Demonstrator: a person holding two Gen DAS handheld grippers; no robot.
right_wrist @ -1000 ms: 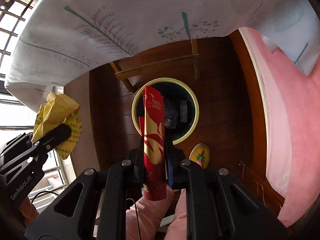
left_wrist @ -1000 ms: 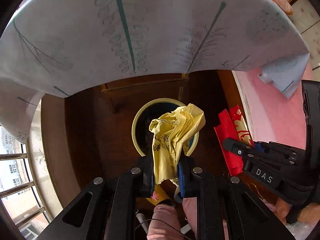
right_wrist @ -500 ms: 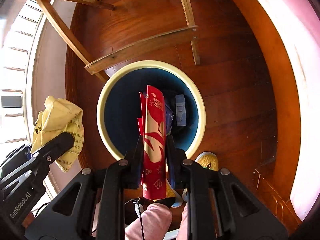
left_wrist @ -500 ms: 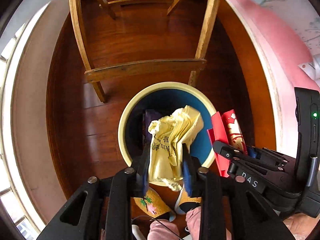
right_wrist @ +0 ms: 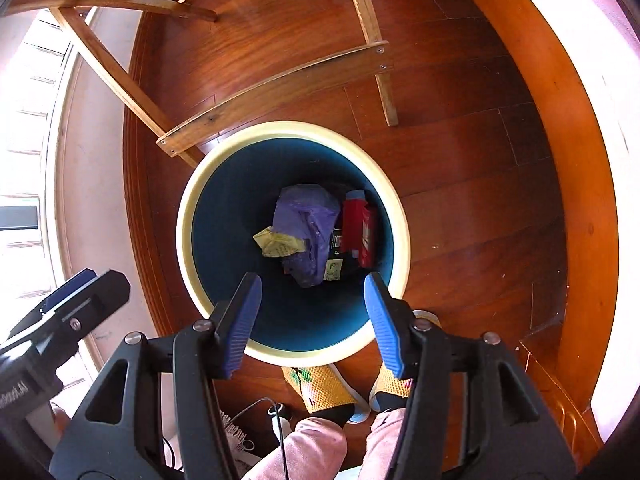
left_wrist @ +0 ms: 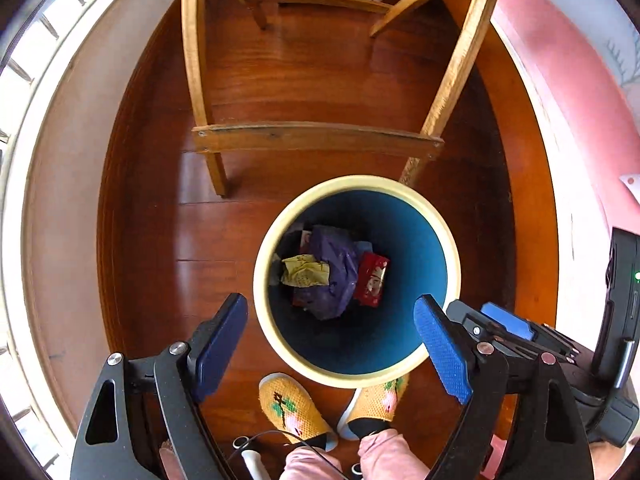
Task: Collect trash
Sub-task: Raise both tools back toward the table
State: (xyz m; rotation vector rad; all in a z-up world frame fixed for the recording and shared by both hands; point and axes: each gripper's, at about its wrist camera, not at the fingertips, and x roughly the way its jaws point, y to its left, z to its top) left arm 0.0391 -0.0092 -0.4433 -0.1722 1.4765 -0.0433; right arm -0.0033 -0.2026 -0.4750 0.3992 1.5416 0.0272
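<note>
Wooden floor (left_wrist: 168, 184), chair frame (left_wrist: 316, 136) behind. Bin (left_wrist: 454, 276) under both grippers. Left gripper (left_wrist: 330, 328), right gripper (right_wrist: 312, 300): jaws just opened, released, nothing between. Yellow paper (left_wrist: 306, 274), red packet (right_wrist: 358, 228) lie inside bin (drop step apparently done). Next: lift away, seek remaining trash.

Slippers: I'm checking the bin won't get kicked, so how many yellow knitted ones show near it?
2. Both sit side by side on the wooden floor, just below the bin's cream rim in the left wrist view: left one, right one.
</note>
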